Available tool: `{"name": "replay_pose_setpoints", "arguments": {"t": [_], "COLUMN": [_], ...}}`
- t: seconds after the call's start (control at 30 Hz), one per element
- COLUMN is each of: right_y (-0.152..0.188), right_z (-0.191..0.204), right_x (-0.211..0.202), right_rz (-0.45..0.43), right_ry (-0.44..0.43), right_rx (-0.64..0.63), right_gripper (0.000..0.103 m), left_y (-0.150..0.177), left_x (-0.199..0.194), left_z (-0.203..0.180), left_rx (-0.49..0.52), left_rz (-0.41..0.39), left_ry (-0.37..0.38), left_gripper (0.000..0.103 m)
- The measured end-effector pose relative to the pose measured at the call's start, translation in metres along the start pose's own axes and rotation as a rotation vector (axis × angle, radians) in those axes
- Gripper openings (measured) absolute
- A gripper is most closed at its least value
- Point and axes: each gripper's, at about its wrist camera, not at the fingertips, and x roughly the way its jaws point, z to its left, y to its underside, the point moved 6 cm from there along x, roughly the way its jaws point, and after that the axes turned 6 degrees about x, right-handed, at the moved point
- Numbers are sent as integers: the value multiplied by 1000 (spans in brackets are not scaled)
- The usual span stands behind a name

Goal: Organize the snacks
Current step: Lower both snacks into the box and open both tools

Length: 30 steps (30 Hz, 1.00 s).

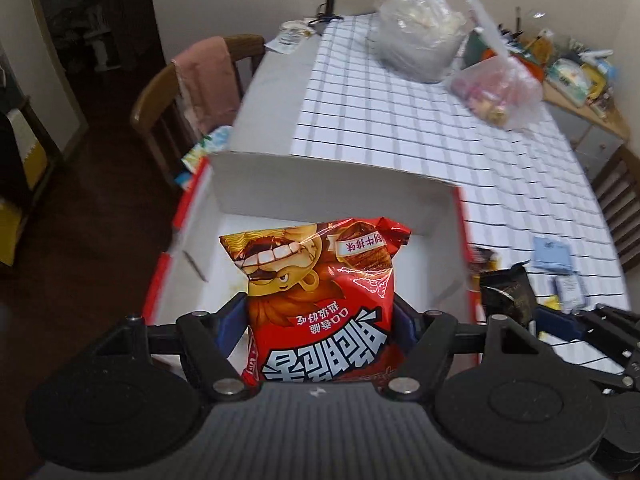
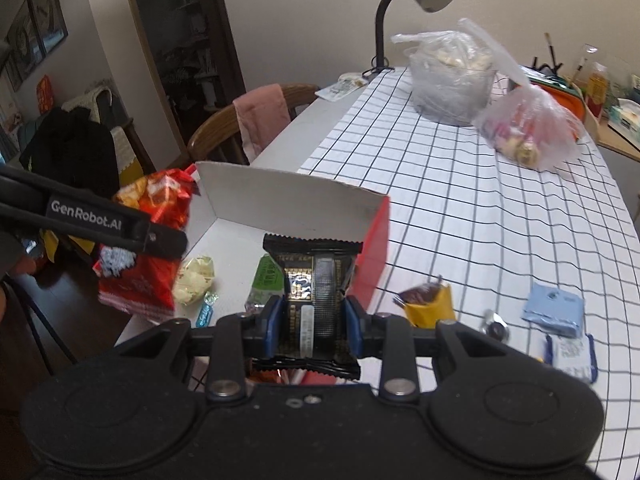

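Checked tablecloth under everything. Open red-and-white box at the near edge, a few small sweets on its floor. Red snack bag above the box, clamped by the left gripper. Black packet at the box's right wall, clamped by the right gripper. Loose snacks on the cloth to the right.
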Motion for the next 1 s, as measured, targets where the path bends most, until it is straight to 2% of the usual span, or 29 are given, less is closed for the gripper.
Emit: {"name": "replay_pose_setpoints", "arguments": {"t": [0.13, 0.37, 0.63, 1.0], "right_y": [-9, -14, -12, 1], "right_z": [15, 38, 37, 33], "right_x": [27, 68, 105, 116], "right_rz": [24, 71, 139, 191], "right_ry": [22, 46, 83, 74], "right_rx": [-55, -120, -119, -89], "right_gripper": [31, 31, 31, 32], "left_y": [-9, -25, -27, -13], "left_x": [20, 53, 85, 117], "left_z": [26, 54, 47, 32], "left_rx": [19, 25, 104, 176], "left_rz": [34, 75, 153, 231], "left_ry": [-48, -76, -82, -84], "left_gripper": [73, 73, 73, 73]}}
